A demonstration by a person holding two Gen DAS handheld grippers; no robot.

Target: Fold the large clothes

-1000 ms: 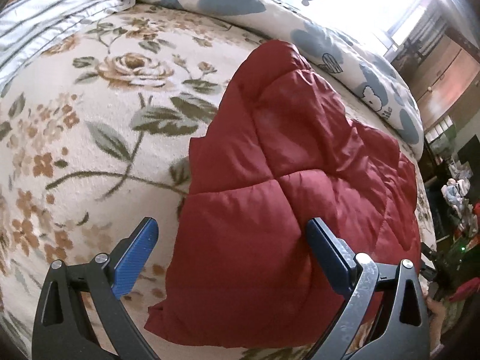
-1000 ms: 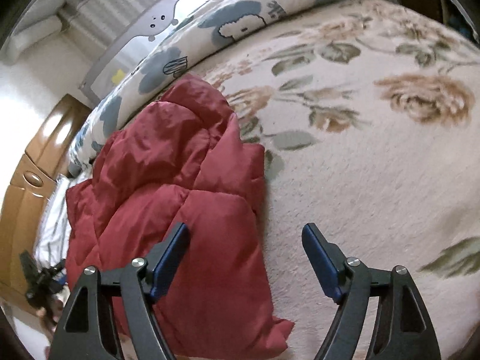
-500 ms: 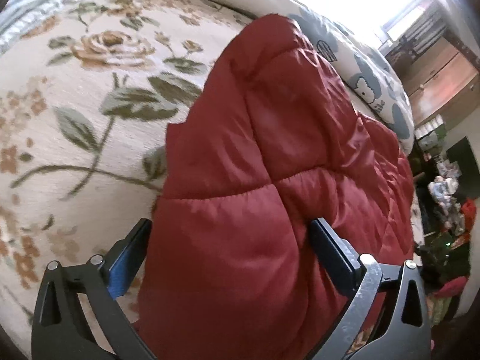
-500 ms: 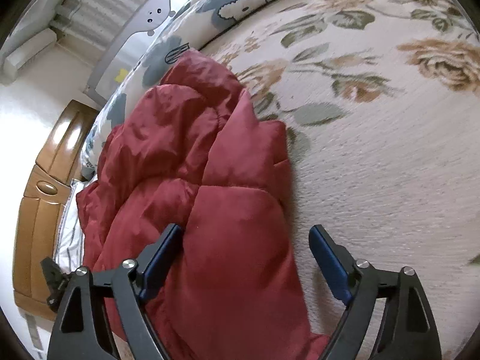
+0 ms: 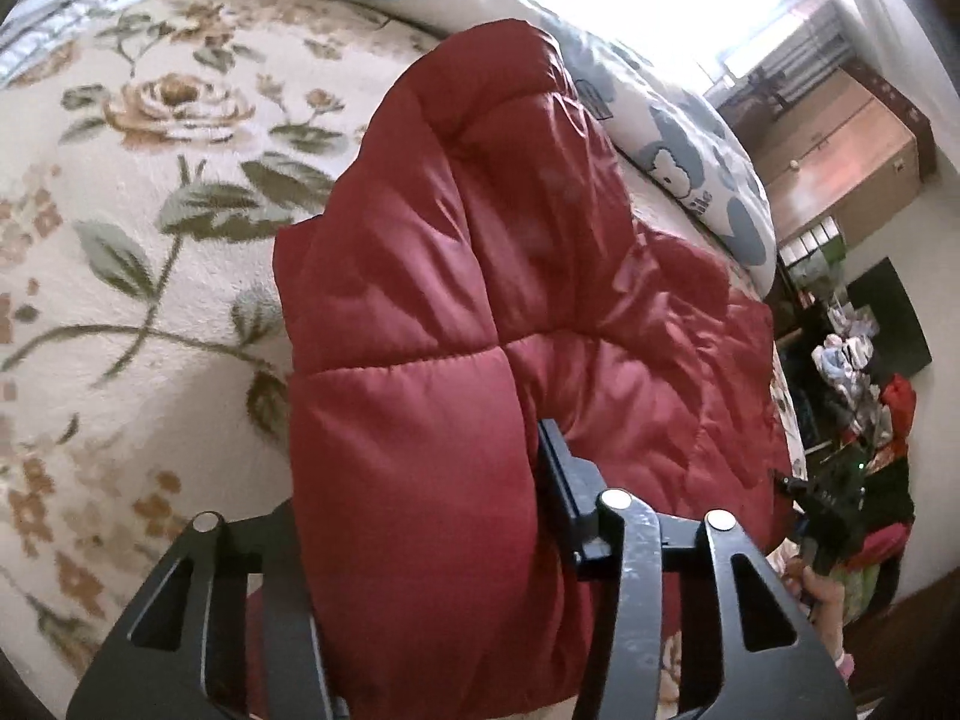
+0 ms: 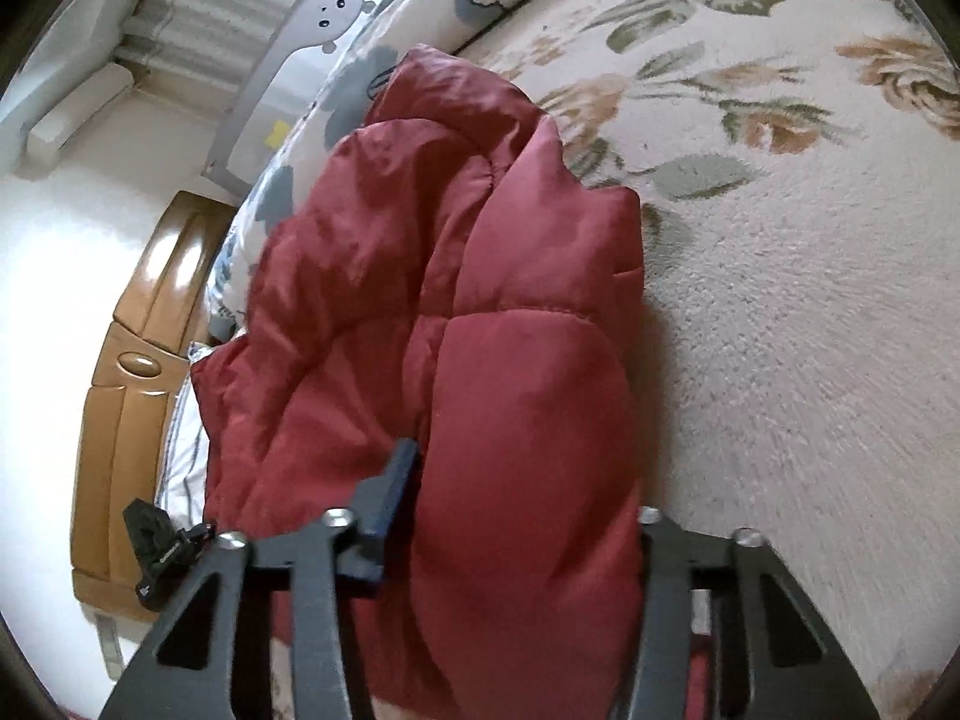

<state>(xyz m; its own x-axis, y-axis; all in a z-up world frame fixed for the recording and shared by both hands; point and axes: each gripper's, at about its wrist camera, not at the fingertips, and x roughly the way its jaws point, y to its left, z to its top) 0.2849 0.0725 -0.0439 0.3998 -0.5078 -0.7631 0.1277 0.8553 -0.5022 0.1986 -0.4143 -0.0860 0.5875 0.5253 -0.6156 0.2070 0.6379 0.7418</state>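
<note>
**Both grippers clamped on the jacket's near end**

Red quilted jacket (image 5: 480,276) lies on the floral blanket (image 5: 120,276), heaped and part-folded, its far end reaching toward the cartoon-print duvet (image 5: 678,144) along the back of the bed.

Left gripper (image 5: 414,480): fingers pressed in on either side of a thick padded fold at the jacket's near end. One blue pad (image 5: 555,468) shows, sunk against the fabric; the other is hidden behind the fold. Gripping the jacket.

Right gripper (image 6: 522,498): same picture from the other side. It pinches the puffy near section; one blue pad (image 6: 393,486) is in view, pushed into a seam crease, the opposite finger buried under cloth. Gripping the jacket too.

In the right wrist view the jacket (image 6: 432,276) bulges up between the fingers, with quilting seams crossing just beyond them. Blanket (image 6: 810,300) bare to one side, roses and leaves in the weave.

Around the bed: wooden headboard (image 6: 120,372) beside the jacket's far flank; wooden cabinet (image 5: 840,150) past the duvet, under a bright window. Each camera catches the other gripper as a small dark shape at the frame edge.
</note>
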